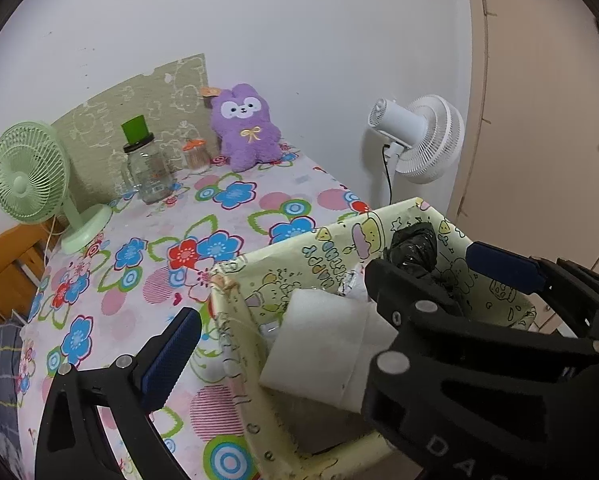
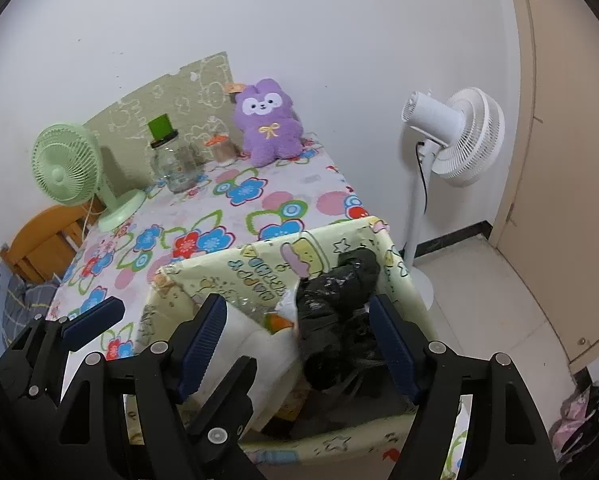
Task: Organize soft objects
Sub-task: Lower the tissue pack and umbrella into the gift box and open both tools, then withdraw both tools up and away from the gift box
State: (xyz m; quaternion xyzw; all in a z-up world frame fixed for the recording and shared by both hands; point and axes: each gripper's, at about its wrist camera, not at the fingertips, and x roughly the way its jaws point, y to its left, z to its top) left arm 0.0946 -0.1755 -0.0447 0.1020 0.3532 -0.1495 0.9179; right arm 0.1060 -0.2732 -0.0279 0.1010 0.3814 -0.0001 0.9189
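Observation:
A pale yellow cartoon-print box (image 2: 259, 264) stands at the near edge of the flowered table. Inside it lie a white foam block (image 1: 319, 344) and a crumpled black plastic bundle (image 2: 339, 292). My right gripper (image 2: 299, 340) is open over the box. The black bundle sits between its blue pads, which do not press on it. My left gripper (image 1: 295, 356) is open beside the box's left wall; only its left finger (image 1: 171, 360) shows, and the right gripper (image 1: 427, 264) hides its other side. A purple plush bunny (image 1: 245, 128) sits upright against the far wall.
On the table's far left stand a green desk fan (image 1: 31, 176), a glass jar with a green lid (image 1: 147, 168) and a small orange-topped jar (image 1: 195, 154). A white pedestal fan (image 2: 451, 136) stands on the floor to the right, near a beige door. A wooden chair (image 2: 43, 240) is at left.

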